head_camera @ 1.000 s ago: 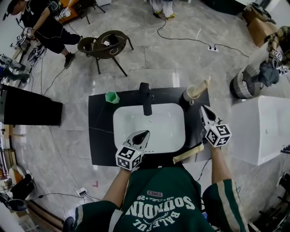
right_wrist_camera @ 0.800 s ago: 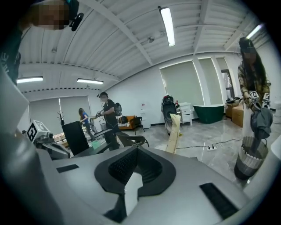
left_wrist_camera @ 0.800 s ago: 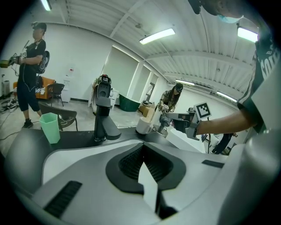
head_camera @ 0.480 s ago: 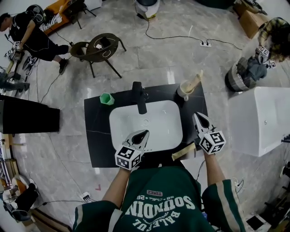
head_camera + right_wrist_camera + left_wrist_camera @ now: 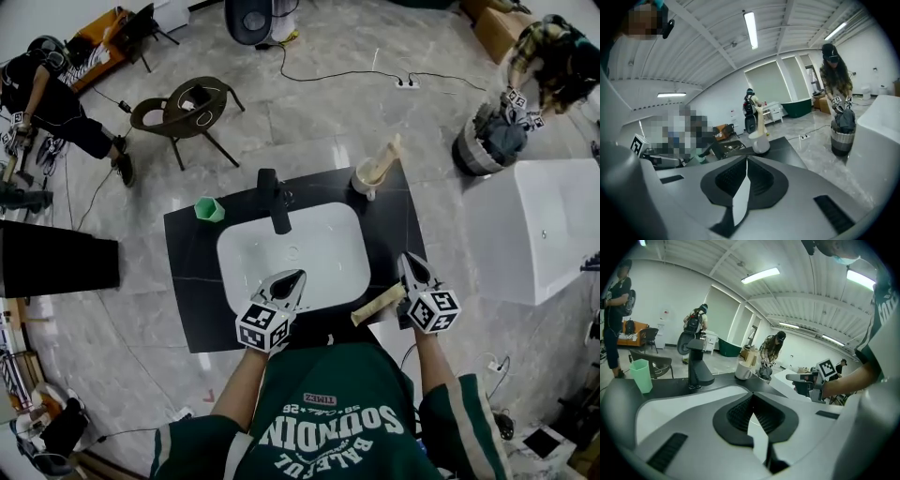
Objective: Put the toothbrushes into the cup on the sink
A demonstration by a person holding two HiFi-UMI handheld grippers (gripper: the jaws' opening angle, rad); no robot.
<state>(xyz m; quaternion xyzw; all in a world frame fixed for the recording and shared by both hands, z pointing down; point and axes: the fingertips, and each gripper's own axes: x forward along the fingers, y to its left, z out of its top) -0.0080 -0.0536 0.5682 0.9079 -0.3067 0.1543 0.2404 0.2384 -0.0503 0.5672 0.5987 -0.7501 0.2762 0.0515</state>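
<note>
A white cup [image 5: 364, 180] stands at the back right of the black counter [image 5: 192, 281], with one beige toothbrush [image 5: 384, 157] upright in it. A second beige toothbrush [image 5: 375, 307] lies at the counter's front right corner. My right gripper [image 5: 406, 259] is shut and empty, its body just right of the lying toothbrush and its tips pointing toward the cup [image 5: 761, 142]. My left gripper [image 5: 298, 276] is shut and empty over the front rim of the white sink [image 5: 234, 258]. The left gripper view shows the cup [image 5: 743, 370] far ahead.
A black faucet [image 5: 272, 199] rises behind the basin and a green cup [image 5: 208, 208] stands at the back left. A white tub [image 5: 525, 234] is to the right, with a basket [image 5: 483, 141] behind it. On the floor are a chair [image 5: 183, 105] and cables. People work around the room.
My right gripper has drawn back from near the white cup to the counter's front right corner, beside the lying toothbrush. The left gripper has stayed over the sink's front rim.
</note>
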